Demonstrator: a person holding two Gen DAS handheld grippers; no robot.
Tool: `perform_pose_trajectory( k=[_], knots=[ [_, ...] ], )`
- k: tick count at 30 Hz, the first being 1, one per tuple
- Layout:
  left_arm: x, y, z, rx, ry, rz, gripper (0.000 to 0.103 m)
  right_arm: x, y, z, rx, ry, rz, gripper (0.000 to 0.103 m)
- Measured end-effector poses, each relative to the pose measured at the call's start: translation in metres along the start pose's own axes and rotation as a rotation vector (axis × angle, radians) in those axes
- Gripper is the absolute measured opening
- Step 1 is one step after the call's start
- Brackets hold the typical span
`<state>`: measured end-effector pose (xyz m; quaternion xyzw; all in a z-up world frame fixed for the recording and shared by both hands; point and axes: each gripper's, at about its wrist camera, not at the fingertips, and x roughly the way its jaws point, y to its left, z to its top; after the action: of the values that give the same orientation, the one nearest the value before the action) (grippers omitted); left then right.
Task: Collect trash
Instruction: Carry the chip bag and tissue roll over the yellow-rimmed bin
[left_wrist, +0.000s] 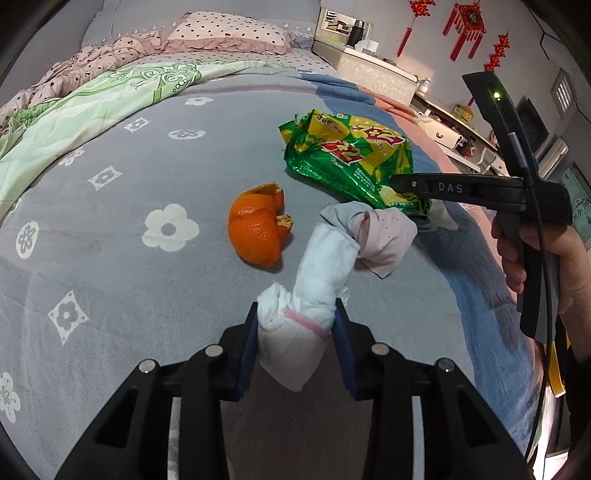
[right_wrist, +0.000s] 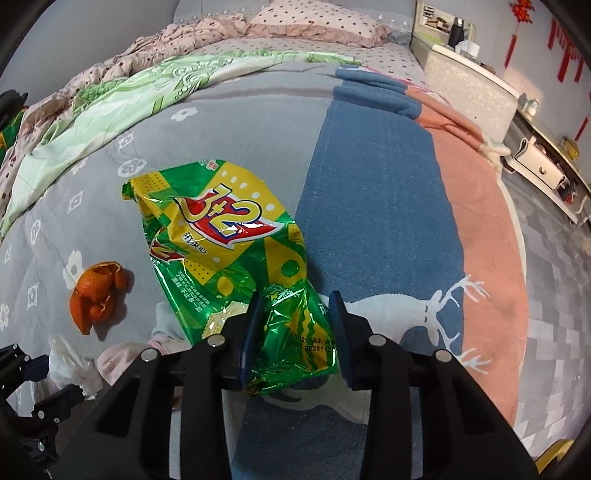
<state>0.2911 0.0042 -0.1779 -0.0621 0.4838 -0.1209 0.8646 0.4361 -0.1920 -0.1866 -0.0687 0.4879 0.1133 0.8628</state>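
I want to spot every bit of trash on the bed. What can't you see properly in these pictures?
- Left wrist view: the near end of the crumpled green and yellow snack bag is covered by the right hand-held gripper.
- Right wrist view: the white rolled diaper is partly hidden by the left hand-held gripper.
- Both views: no trash bin shows.
- Right wrist view: the small print on the bag is too small to read.

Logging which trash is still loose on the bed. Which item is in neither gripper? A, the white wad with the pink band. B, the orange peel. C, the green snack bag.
B: the orange peel lies alone on the bedspread, while the left gripper pinches the white wad and the right gripper is closed on the snack bag.
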Motion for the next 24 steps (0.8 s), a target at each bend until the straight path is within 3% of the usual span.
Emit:
perform_pose_trajectory(
  k=[12, 24],
  knots=[
    [-0.032, -0.002, -0.006, -0.001, -0.041, -0.004, 0.035, -0.056, -0.008, -0.015, 0.052, -0.083, 0.038, 0.033],
    [-0.091, -0.038, -0.009, 0.048, -0.129, -0.02, 0.035, -0.173, -0.042, -0.058, 0.122, -0.218, 0.037, 0.033]
  ],
)
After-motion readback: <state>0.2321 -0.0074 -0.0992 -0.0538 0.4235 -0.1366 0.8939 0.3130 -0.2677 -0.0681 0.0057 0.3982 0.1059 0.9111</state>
